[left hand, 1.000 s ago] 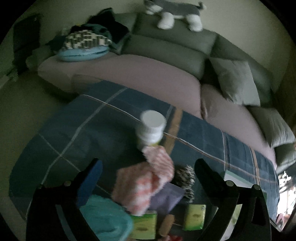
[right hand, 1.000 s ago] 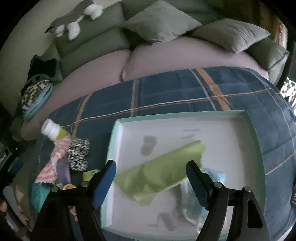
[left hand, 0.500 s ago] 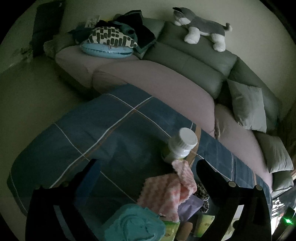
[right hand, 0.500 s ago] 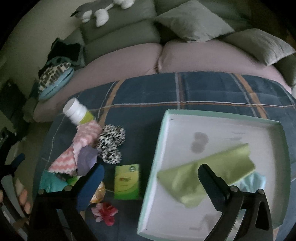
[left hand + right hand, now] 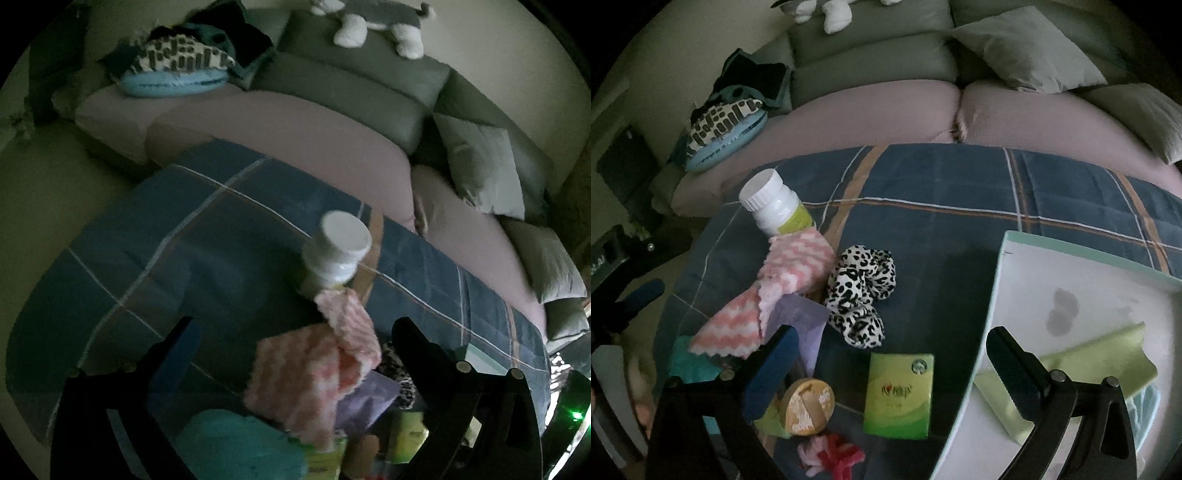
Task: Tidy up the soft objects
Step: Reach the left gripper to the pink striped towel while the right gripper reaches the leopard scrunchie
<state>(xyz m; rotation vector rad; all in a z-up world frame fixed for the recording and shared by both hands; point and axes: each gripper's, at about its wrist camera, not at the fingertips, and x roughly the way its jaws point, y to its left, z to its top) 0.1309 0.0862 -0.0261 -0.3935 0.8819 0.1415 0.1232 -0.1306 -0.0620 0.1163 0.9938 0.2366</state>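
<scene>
A pink-and-white zigzag cloth (image 5: 314,373) (image 5: 783,284) lies on the blue plaid blanket (image 5: 184,258) against a white bottle (image 5: 338,251) (image 5: 775,206). My left gripper (image 5: 295,339) hangs open just above that cloth. Beside the cloth lie a leopard-print scrunchie (image 5: 860,291), a lilac cloth (image 5: 801,325) and a teal cloth (image 5: 240,443). My right gripper (image 5: 886,347) is open and empty over a green packet (image 5: 899,395). A light green cloth (image 5: 1082,369) lies in the white tray (image 5: 1034,280) at right.
A round wooden-looking disc (image 5: 809,406) and a red-and-pink fluffy item (image 5: 831,456) lie near the front edge. Behind the blanket stands a sofa (image 5: 886,103) with grey cushions, a plush animal (image 5: 376,22) and a patterned pillow (image 5: 720,125).
My right gripper has swung left from above the tray, leaving the green cloth in it, to above the green packet. My left gripper has shifted closer over the pink cloth.
</scene>
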